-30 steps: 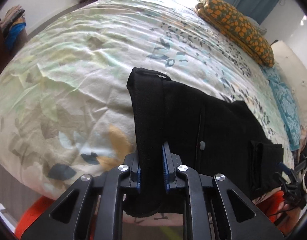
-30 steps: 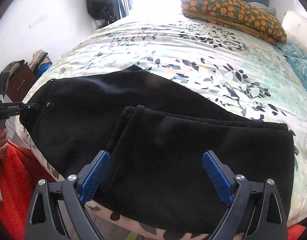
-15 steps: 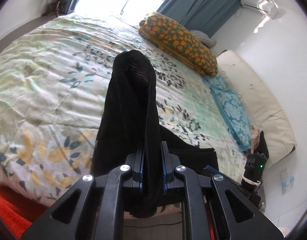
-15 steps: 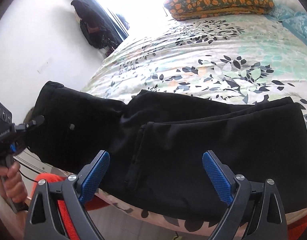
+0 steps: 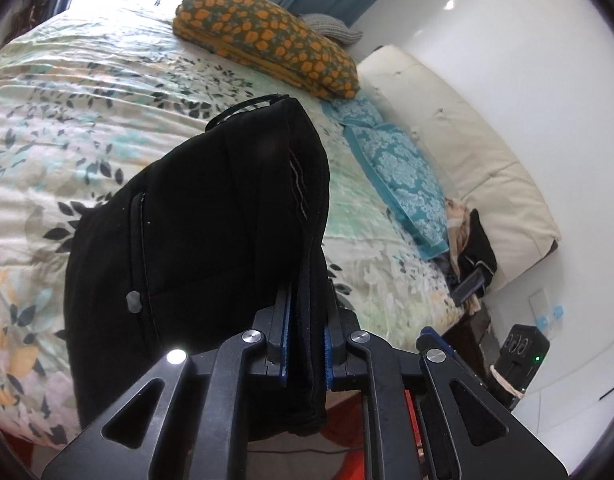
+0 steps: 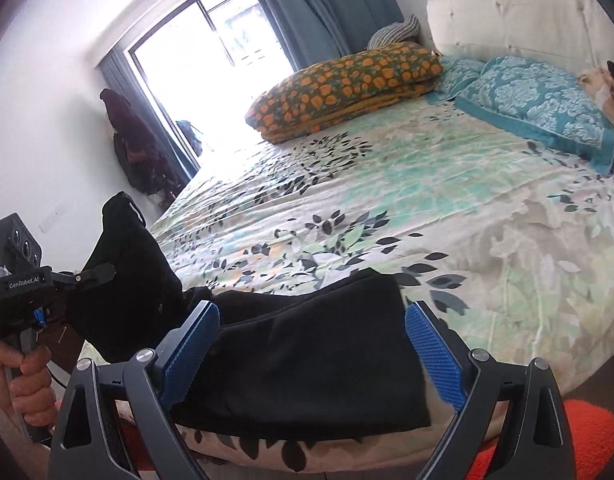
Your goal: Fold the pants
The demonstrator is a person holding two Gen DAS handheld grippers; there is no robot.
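The waistband end of the black pants (image 5: 211,240) is clamped in the left gripper (image 5: 306,344) mid-fold above the bed (image 6: 427,184), while the right gripper (image 6: 311,350) is held agape over the folded legs at lower centre, where the lifted end is judged to be laid next.

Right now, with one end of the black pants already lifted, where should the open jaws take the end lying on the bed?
Pinch the black pants at the flat cuff edge overhanging the bed, coming from the near side.
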